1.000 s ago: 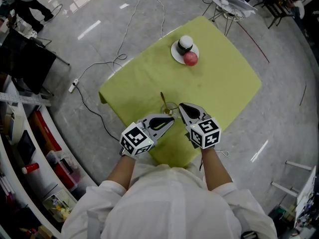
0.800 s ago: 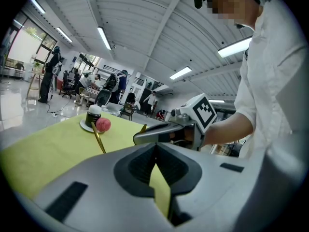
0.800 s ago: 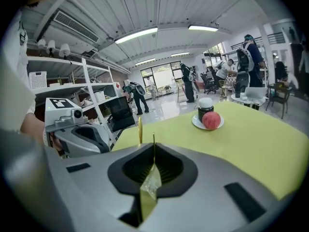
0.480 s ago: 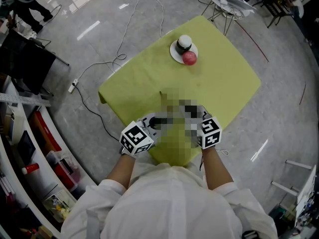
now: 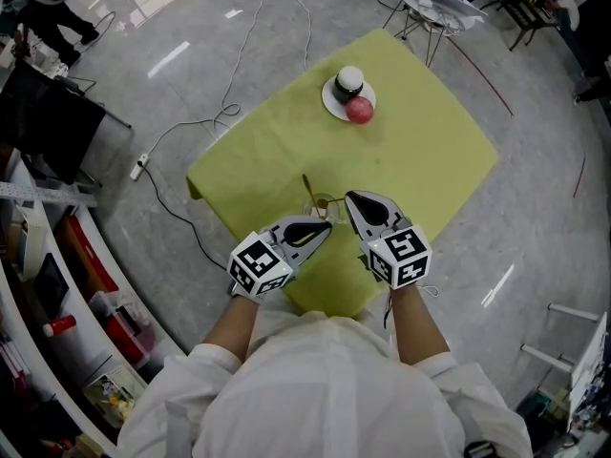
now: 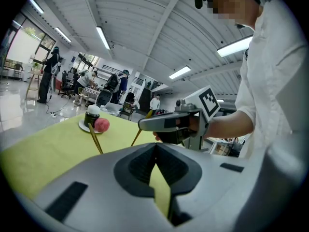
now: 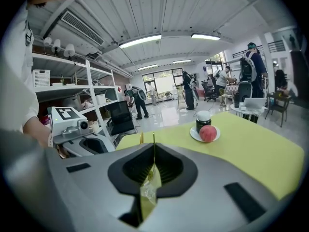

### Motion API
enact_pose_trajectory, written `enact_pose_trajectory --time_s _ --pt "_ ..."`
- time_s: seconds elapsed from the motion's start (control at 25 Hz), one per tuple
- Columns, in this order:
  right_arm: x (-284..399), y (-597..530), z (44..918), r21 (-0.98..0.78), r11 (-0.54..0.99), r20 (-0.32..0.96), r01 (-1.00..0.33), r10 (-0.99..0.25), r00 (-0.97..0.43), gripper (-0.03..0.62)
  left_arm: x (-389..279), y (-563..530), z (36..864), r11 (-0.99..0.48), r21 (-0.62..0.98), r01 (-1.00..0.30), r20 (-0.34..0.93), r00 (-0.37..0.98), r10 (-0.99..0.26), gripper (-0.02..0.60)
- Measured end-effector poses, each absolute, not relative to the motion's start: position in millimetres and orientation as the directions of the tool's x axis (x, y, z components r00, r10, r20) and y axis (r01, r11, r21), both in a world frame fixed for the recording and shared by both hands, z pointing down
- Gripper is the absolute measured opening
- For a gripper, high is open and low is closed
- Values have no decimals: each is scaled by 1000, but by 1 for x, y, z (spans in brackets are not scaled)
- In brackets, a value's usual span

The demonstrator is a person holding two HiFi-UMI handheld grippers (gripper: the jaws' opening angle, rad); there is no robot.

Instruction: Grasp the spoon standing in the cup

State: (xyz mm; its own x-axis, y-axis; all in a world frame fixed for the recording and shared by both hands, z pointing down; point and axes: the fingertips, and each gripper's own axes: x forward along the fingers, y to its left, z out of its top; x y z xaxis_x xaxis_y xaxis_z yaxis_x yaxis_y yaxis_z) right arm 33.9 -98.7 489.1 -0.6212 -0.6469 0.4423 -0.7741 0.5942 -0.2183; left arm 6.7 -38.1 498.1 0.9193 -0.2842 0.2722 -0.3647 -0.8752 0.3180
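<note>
Head view looks steeply down; both gripper views skim the same table (image 5: 430,151)

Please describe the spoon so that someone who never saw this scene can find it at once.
Find the yellow-green table, then the clear cup near its edge closest to the person. The spoon is the thin gold handle rising from that cup. Unlike the dark jar and red fruit on the far white plate, it is slender and stands up.
</note>
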Motion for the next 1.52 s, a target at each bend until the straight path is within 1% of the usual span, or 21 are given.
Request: enact_pose_trajectory --time_s 0.92,1.24,1.4,1.52 --pt "50 -99 445 -217 587 340 -780 -704 -624 8 18 -43 494 -886 308 -348 266 925 -271 5" --pt "63 -111 444 -270 544 284 -795 -744 -605 8 17 -41 497 -883 311 -352 272 923 -272 5" --pt "68 -114 449 -294 520 282 -802 -755 -592 8 16 -40 498 -882 310 -355 272 922 -275 5" --pt "67 -116 463 -286 512 312 -810 -749 -584 8 14 -40 498 -882 309 -357 272 921 -278 5"
